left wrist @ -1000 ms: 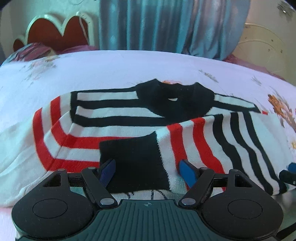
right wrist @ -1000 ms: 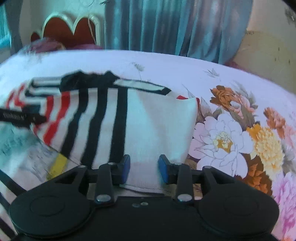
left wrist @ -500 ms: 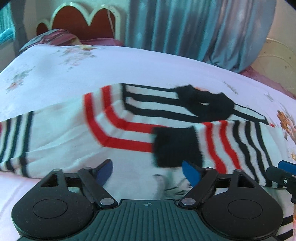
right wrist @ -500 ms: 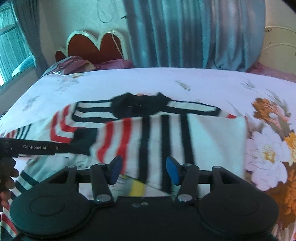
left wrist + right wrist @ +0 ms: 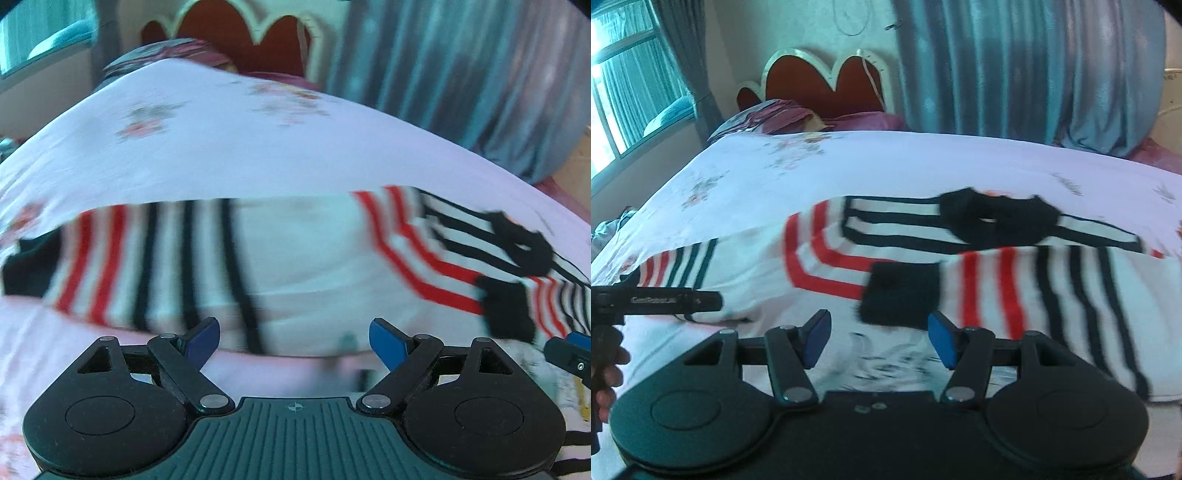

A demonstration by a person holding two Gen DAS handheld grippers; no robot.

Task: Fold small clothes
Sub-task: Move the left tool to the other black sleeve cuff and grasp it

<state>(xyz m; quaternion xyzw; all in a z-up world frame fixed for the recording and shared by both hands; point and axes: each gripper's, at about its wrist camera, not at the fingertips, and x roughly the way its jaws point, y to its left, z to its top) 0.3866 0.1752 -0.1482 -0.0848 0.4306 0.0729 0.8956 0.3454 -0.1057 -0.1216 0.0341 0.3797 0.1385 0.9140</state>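
A small white sweater (image 5: pixel 960 266) with red and black stripes and a black collar lies flat on the bed. Its right sleeve is folded across the body, black cuff (image 5: pixel 901 295) near the middle. Its left sleeve (image 5: pixel 147 258) stretches out to the left, black cuff at the far end. My left gripper (image 5: pixel 294 341) is open and empty, just in front of the left sleeve's lower edge. My right gripper (image 5: pixel 875 339) is open and empty, near the sweater's hem below the folded cuff. The left gripper also shows in the right wrist view (image 5: pixel 657 299).
The bed has a white floral sheet (image 5: pixel 849 166). A red headboard (image 5: pixel 827 81) and purple pillows (image 5: pixel 783 114) are at the far end. Blue curtains (image 5: pixel 1015 66) hang behind. A window (image 5: pixel 624 85) is at the left.
Both grippers have swung left. The right gripper let go of the sleeve's side and opened wider. The left view has moved from the folded cuff to the outstretched left sleeve.
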